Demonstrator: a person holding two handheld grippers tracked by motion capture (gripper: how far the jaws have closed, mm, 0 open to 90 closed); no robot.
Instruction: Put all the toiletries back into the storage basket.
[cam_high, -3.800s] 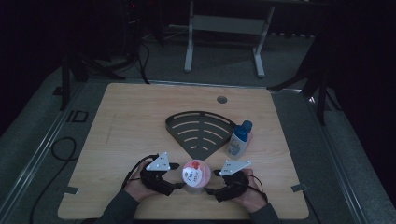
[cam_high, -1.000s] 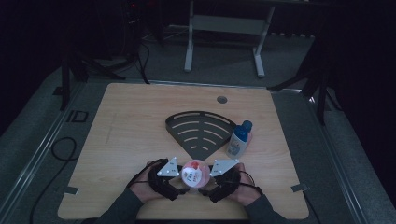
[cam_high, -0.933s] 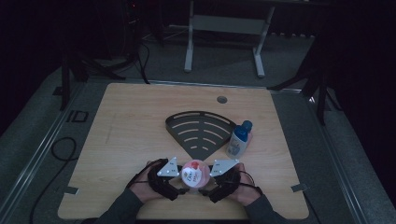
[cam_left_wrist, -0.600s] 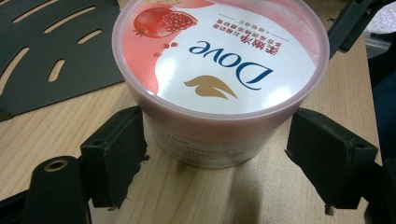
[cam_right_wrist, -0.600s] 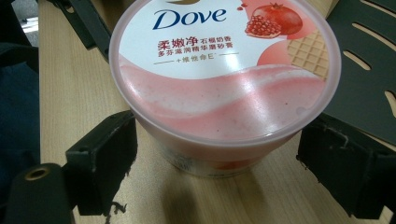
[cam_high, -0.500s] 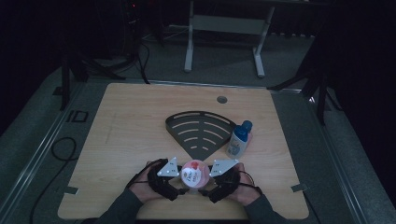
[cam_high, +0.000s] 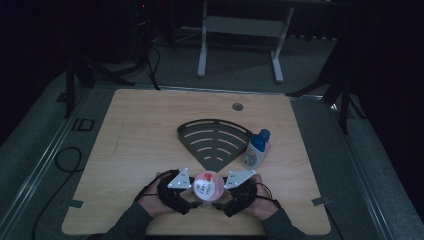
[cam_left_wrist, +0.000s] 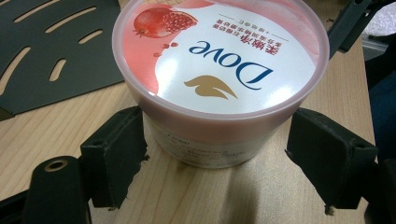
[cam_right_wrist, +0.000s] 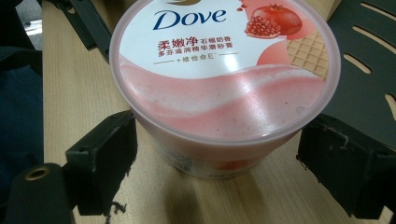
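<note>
We see a pink tub (cam_high: 206, 186) with a Dove lid standing upright on the wooden table (cam_high: 150, 125), near its front edge, between the two grippers. Our left gripper (cam_left_wrist: 212, 154) has its jaws spread around the tub's lower wall; the left jaw sits just beside the wall, the right one stands apart from it. Our right gripper (cam_right_wrist: 219, 163) is likewise open around the tub from the other side, neither jaw clearly touching. Behind the tub lies a dark fan-shaped slotted tray (cam_high: 215, 140), with a blue-capped bottle (cam_high: 255, 149) just beside its right edge.
</note>
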